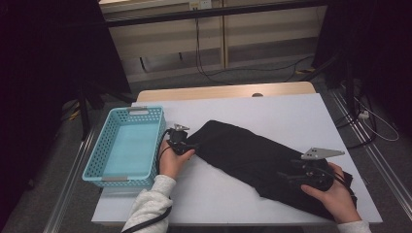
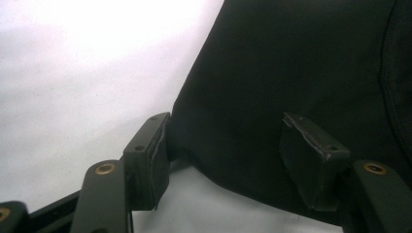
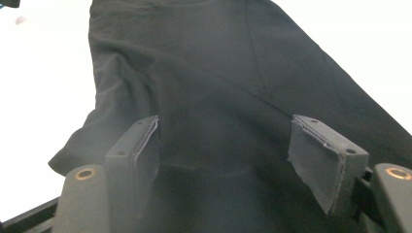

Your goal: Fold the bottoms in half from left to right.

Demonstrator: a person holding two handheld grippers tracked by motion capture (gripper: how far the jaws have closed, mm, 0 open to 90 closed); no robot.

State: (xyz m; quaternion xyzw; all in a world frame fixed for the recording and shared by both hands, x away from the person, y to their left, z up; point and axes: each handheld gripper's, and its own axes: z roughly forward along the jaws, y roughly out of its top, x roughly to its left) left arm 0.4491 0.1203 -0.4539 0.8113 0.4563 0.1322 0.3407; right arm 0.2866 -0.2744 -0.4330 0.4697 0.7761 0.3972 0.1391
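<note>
Black folded cloth garment lying diagonally on white table, beside turquoise perforated plastic basket; being approached at both ends. Left gripper jaws part-open astride garment corner, not pinching; right gripper jaws wide over cloth. Judged step: grasp being set up; next, cloth edge needing to be pinched

Your left tongs are black, with a small grey plate on top and a black cable trailing along your light grey knitted sleeve. Your right tongs carry a grey three-cornered plate. Both have squared black pads with frayed edges, brass-coloured rivets and small screw holes.
</note>
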